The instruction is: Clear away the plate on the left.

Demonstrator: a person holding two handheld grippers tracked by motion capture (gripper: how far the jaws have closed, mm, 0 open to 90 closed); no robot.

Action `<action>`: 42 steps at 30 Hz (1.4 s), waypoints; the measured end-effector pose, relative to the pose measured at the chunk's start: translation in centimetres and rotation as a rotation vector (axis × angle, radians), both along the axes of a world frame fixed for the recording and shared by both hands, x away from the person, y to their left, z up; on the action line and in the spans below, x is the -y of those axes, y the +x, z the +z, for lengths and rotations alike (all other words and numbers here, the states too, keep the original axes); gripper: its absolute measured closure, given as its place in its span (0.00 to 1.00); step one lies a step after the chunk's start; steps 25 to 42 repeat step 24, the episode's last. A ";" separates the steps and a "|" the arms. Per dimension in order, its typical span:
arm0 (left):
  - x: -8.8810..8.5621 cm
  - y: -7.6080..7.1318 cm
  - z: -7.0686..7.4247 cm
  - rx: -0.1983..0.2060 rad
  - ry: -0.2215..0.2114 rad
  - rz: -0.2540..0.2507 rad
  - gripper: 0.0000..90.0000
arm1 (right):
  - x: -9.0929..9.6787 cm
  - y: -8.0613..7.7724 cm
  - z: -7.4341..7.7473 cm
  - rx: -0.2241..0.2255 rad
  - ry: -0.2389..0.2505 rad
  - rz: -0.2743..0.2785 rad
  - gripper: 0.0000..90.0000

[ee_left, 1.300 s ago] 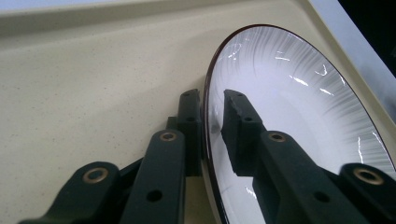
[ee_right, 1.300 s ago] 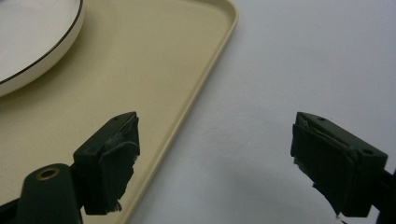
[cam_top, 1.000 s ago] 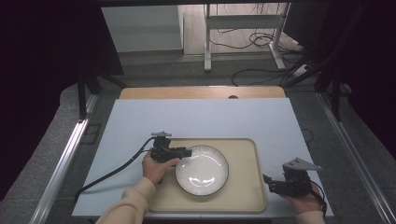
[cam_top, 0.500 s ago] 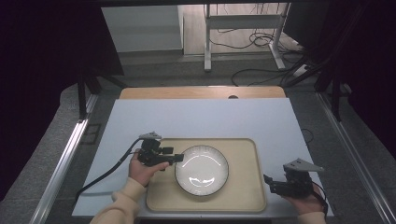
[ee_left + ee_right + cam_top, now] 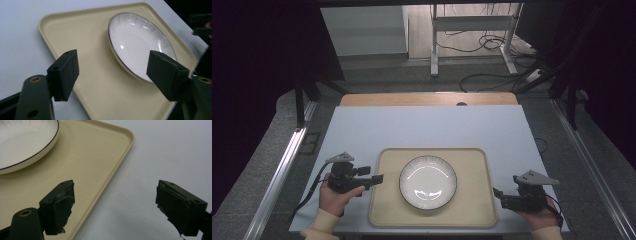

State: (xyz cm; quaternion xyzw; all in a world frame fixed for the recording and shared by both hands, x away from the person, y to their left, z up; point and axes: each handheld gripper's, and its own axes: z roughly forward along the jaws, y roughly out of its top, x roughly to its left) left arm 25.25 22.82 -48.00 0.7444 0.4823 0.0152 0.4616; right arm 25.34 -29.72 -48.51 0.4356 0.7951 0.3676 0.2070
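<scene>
A white plate [image 5: 428, 181] with a thin dark rim lies in the middle of a beige tray [image 5: 472, 165] on the pale table. At the tray's left edge a hand holds my left gripper [image 5: 378, 178], which points right toward the plate. In the left gripper view its jaws stand wide open [image 5: 115, 72] over the tray [image 5: 82, 37], and the plate [image 5: 140, 42] lies just beyond them. My right gripper [image 5: 496, 192] rests at the tray's right front corner. It is open [image 5: 120, 206] with nothing between its pads, astride the tray's edge [image 5: 87, 165], and the plate [image 5: 22, 142] is off to one side.
The pale table top [image 5: 427, 127] reaches back to a wooden strip [image 5: 427, 99] at its far edge. Metal rails [image 5: 287, 160] run along both sides. A cable [image 5: 312, 187] trails from the left gripper. Beyond the table, a stand and cables [image 5: 482, 45] are on the floor.
My left gripper has drawn back from the plate's left rim, moving left and toward the person to the tray's left edge. The right gripper has barely moved.
</scene>
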 end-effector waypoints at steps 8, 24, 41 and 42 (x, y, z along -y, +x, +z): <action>-1.0 -1.5 -0.2 0.026 0.079 0.037 0.22 | -0.3 0.0 -0.1 0.003 -0.006 0.021 0.18; -2.0 -0.8 -0.9 0.026 0.099 0.090 0.19 | -0.4 0.0 -0.2 0.017 -0.014 0.038 0.18; -2.0 -0.8 -0.9 0.026 0.099 0.090 0.19 | -0.4 0.0 -0.2 0.017 -0.014 0.038 0.18; -2.0 -0.8 -0.9 0.026 0.099 0.090 0.19 | -0.4 0.0 -0.2 0.017 -0.014 0.038 0.18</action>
